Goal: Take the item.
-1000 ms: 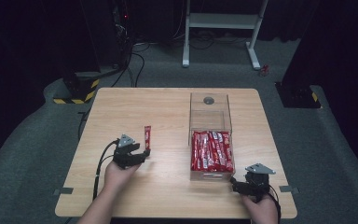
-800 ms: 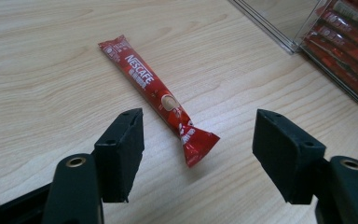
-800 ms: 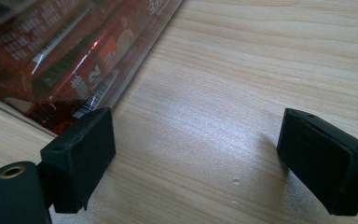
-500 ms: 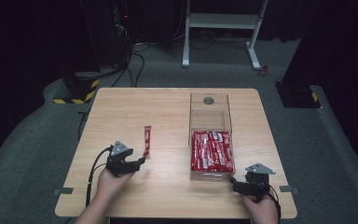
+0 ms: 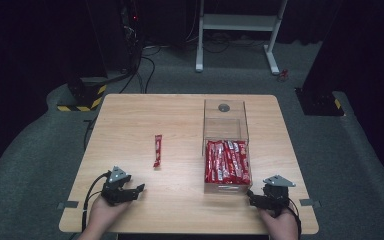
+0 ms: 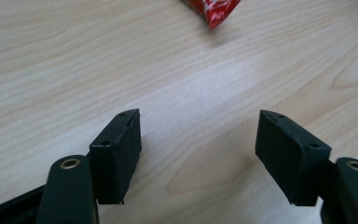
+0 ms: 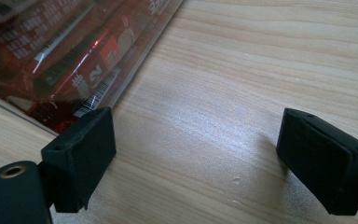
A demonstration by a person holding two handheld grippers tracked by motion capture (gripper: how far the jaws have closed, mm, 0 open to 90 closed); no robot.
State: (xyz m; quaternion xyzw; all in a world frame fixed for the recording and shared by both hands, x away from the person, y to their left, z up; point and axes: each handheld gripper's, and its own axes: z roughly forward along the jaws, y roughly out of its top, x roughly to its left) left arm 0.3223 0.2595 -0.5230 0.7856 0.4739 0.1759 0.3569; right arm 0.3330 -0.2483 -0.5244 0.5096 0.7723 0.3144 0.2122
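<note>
Table (image 5: 180, 120): a light wooden top in the middle of the high view; its near edge runs along the bottom of the frame, and dark grey floor lies on all sides.
Left gripper (image 5: 130, 191): lower left of the high view, held in the person's left hand (image 5: 105, 212) close to the near edge of the table. In the left gripper view the two black jaws stand wide apart with only bare wood between them, so it is released and grips nothing.
Single red packet (image 5: 157, 150): it lies flat on the wood, left of centre in the high view, above and a little right of the left gripper and apart from it. In the left gripper view its tip (image 6: 209, 10) shows at the top edge of the frame, well beyond the jaws.
Open room, left half: the wood around the packet is bare up to the far edge and the left edge.
Clear box (image 5: 225, 112): right of centre in the high view, a transparent box; its near half holds many red packets (image 5: 226, 161) laid side by side.
Right gripper (image 5: 256, 199): lower right of the high view, just beside the near right corner of the box, close to the near edge. In the right gripper view the jaws are wide apart over bare wood, released, and the box wall (image 7: 135, 60) with red packets behind it sits in the upper left, just above the left jaw.
Open room, right side: a narrow strip of wood between the box and the right edge.
</note>
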